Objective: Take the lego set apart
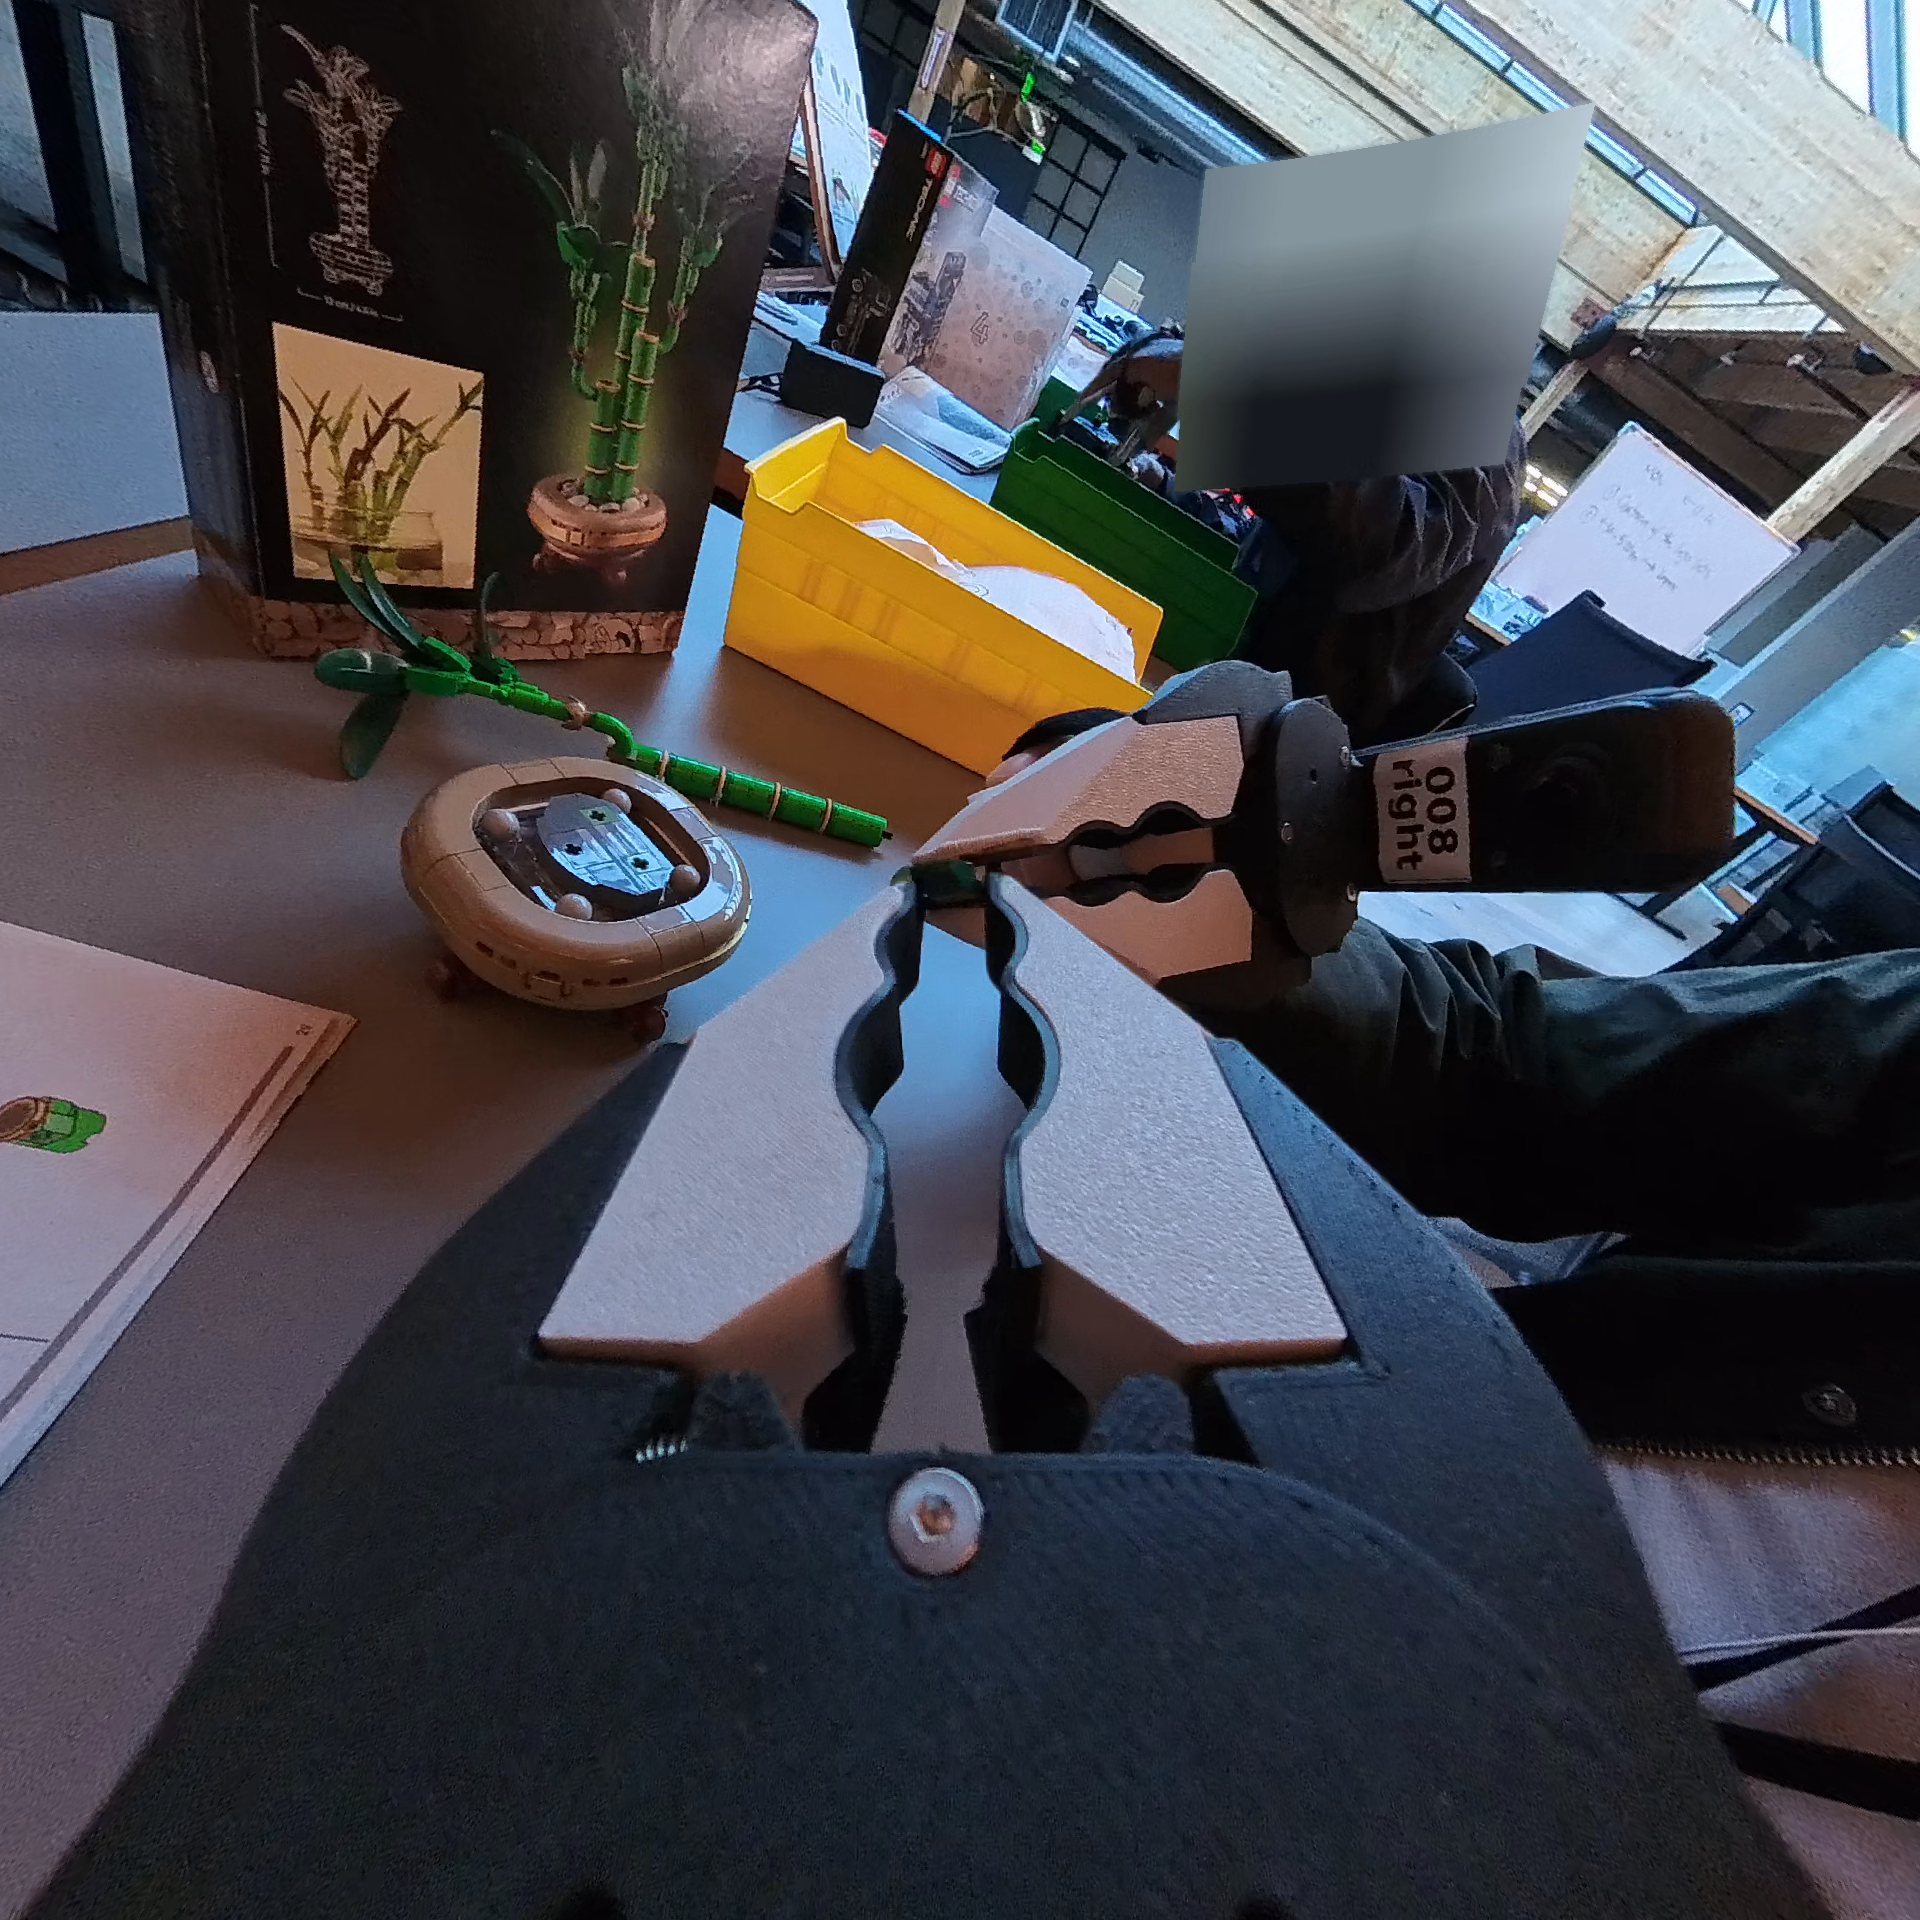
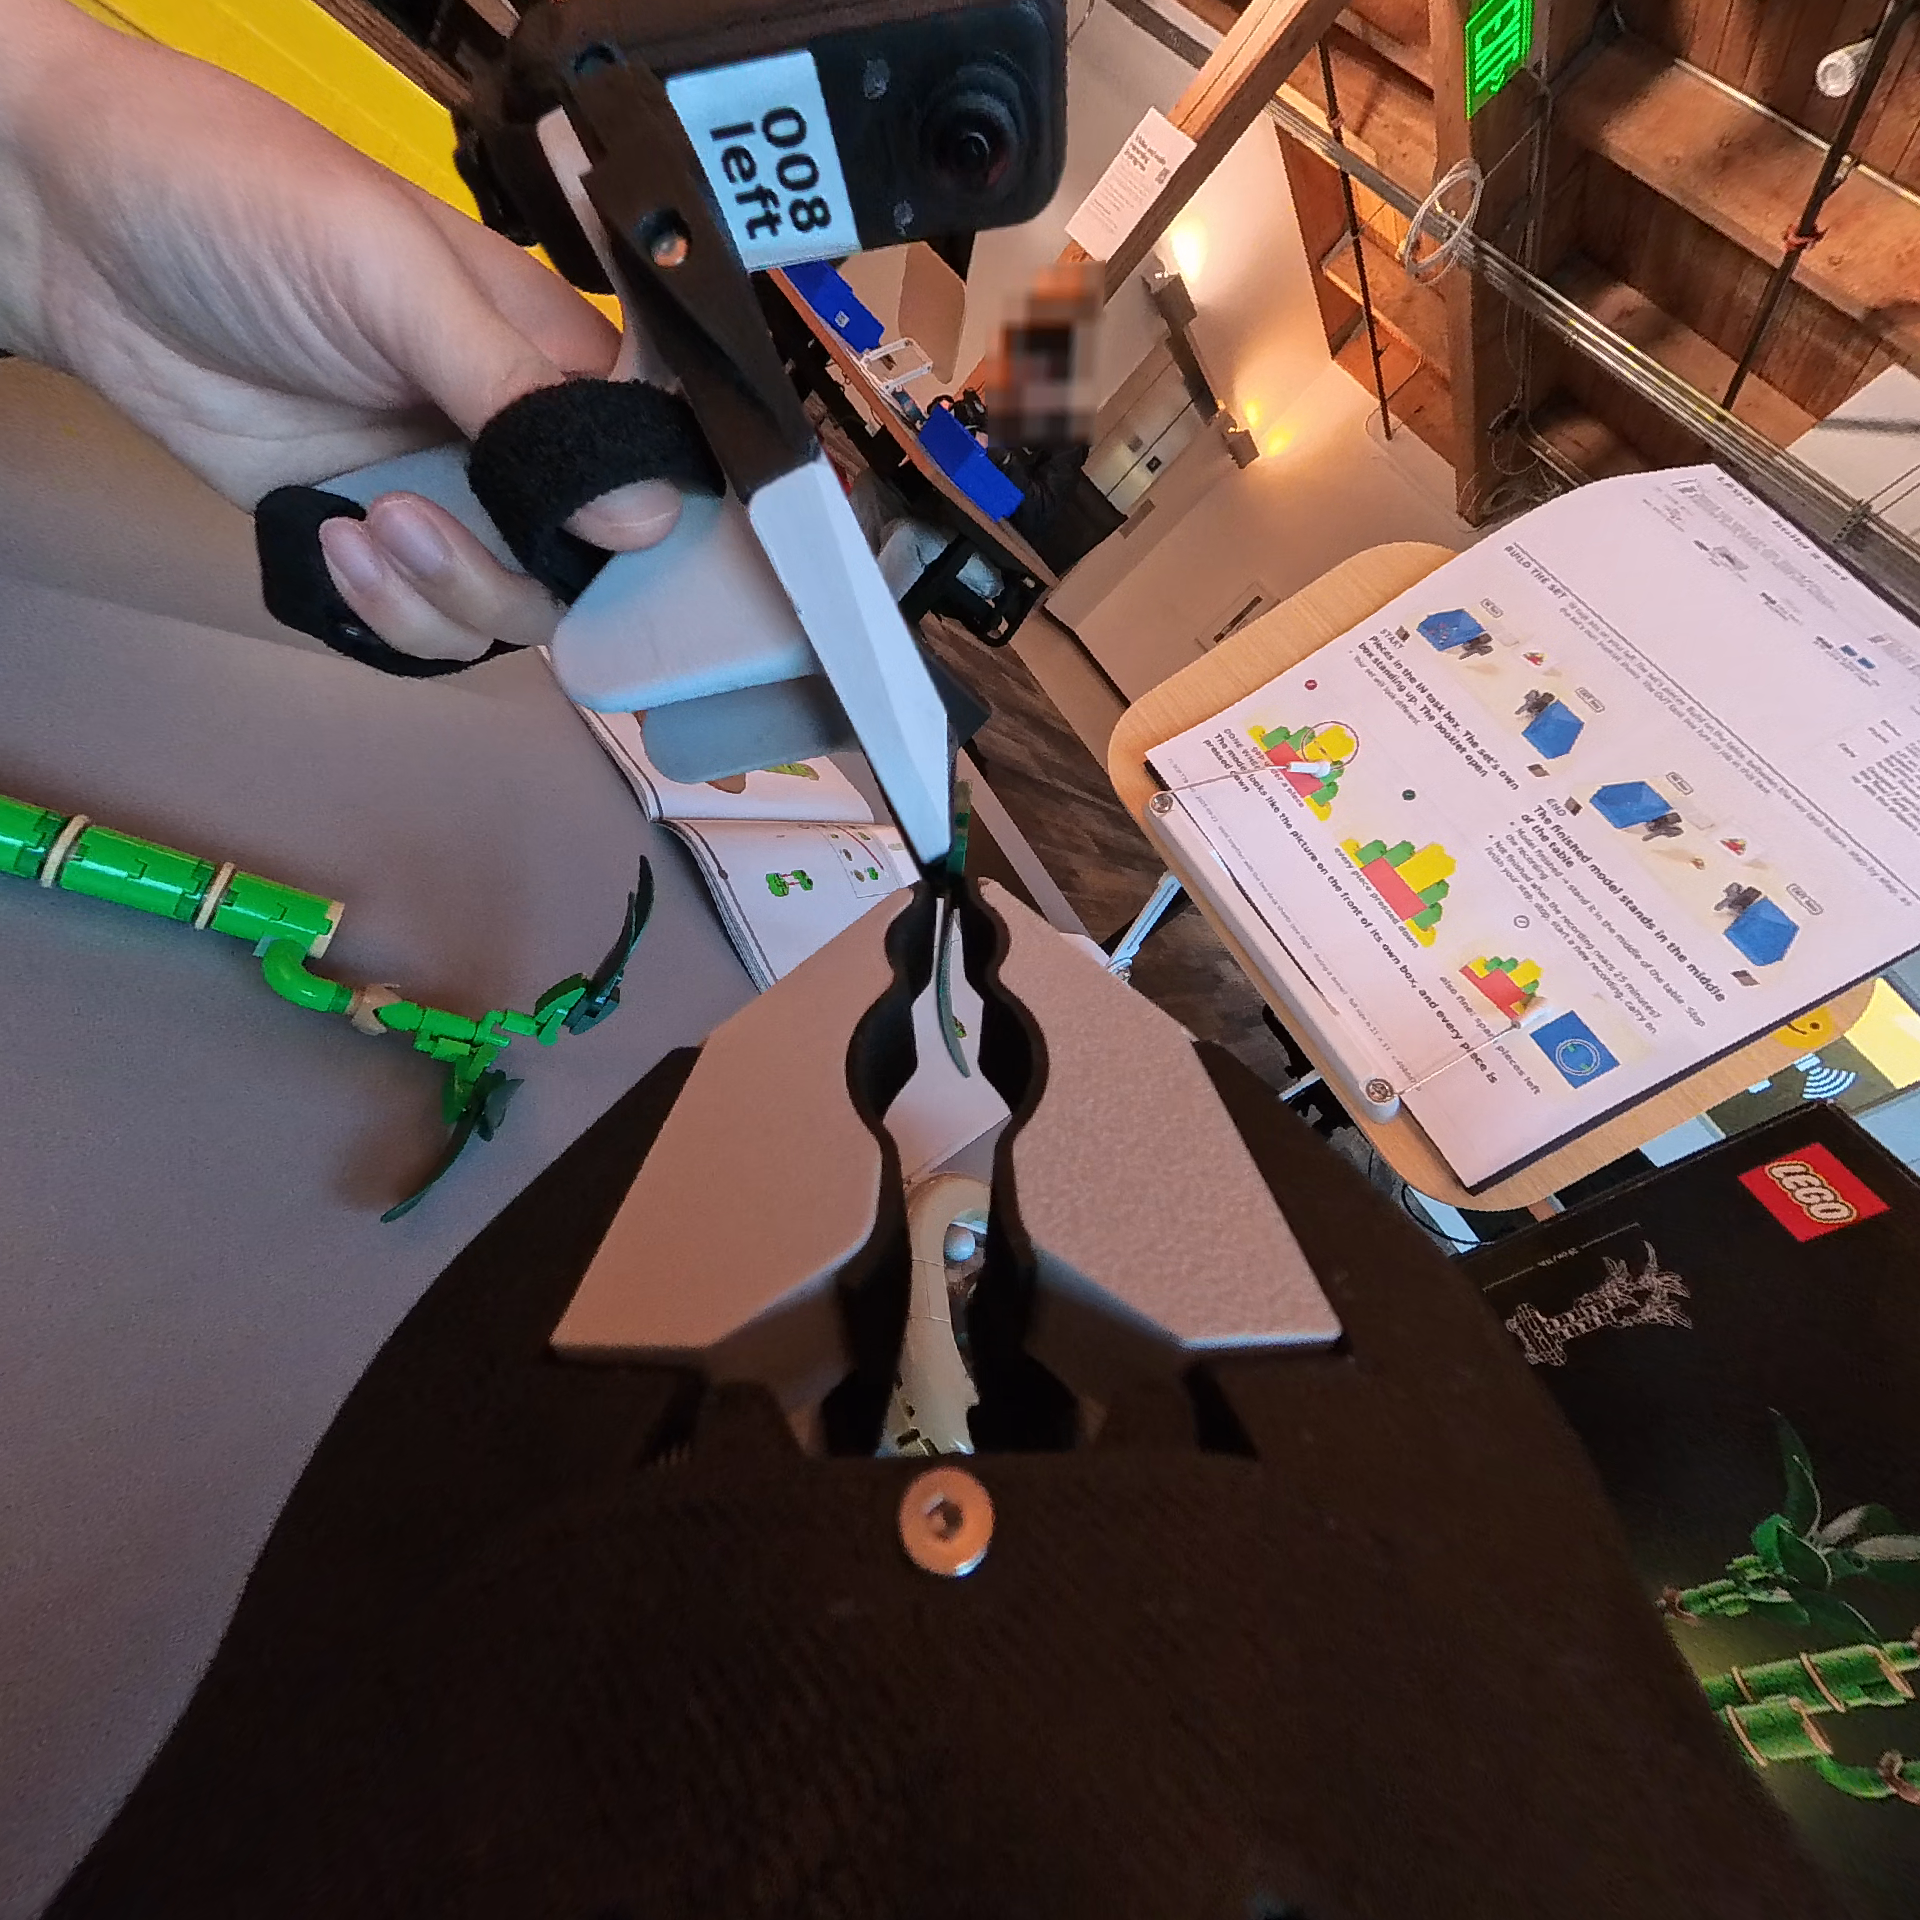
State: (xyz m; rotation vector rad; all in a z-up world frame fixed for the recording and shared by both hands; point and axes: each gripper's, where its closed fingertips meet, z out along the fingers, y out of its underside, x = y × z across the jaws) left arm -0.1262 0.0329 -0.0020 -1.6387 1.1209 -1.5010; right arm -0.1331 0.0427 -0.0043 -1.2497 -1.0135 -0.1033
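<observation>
Lego's small dark green plastic leaf piece (image 2: pixel 951 977) is pinched by both left tongs (image 1: pixel 954 896) and right tongs (image 2: pixel 948 904); I think pulling them apart comes next.

Small dark green leaf piece (image 2: pixel 952 987), thin and curved, held edge-on between the closed tips of the right gripper (image 2: pixel 948 894), with the left gripper (image 1: pixel 954 896) pinching its far end. Beyond and left of the left gripper's tips: tan rounded pot base (image 1: pixel 575 899) on small reddish feet, upright, its top studs bare. Just behind it, a detached green bamboo stalk (image 1: pixel 665 764) lying flat, segmented with tan rings, leaves fanned at its far-left end.
</observation>
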